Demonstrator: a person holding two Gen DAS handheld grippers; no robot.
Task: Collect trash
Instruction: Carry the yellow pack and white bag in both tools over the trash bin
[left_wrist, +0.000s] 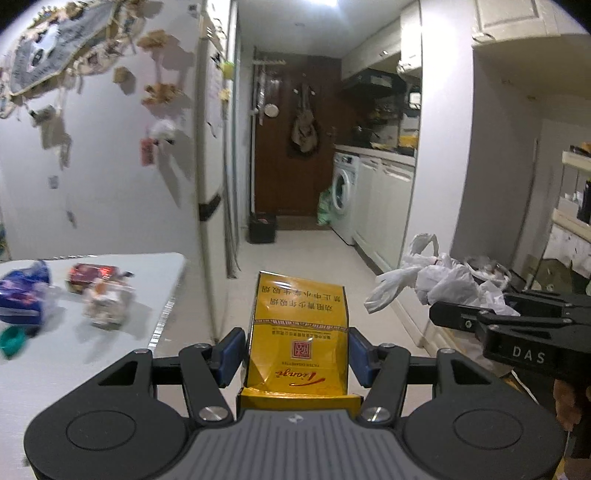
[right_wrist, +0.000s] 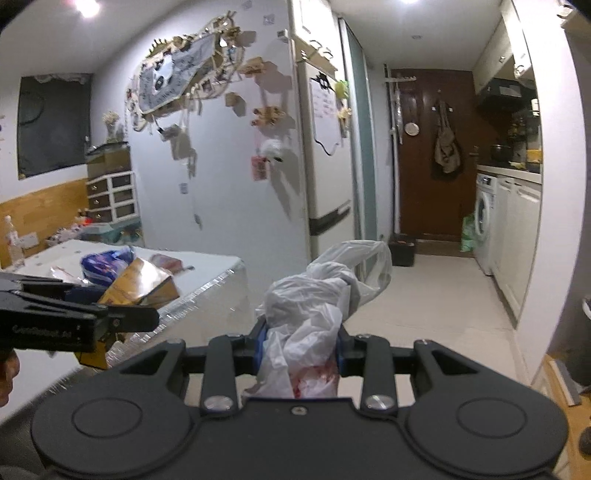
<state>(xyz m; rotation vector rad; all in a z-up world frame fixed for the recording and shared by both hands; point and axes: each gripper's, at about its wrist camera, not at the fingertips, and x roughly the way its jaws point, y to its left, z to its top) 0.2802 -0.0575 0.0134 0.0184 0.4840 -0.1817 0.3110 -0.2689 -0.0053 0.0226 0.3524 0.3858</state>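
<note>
the left gripper (left_wrist: 297, 356) pinches a yellow cigarette carton (left_wrist: 300, 332) beside the white table (left_wrist: 110, 332); the right gripper (right_wrist: 301, 349) clamps a crumpled white plastic bag (right_wrist: 317, 295).

Dim indoor light from ceiling lamps (right_wrist: 86, 6). Wall ornaments (right_wrist: 177, 79) cast hard shadows. Desk (left_wrist: 110, 332) items motion-blurred. Strong fisheye bending, dark corners.

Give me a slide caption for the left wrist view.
Left gripper clamps a yellow box beside the table; right gripper holds a white bag.
</note>
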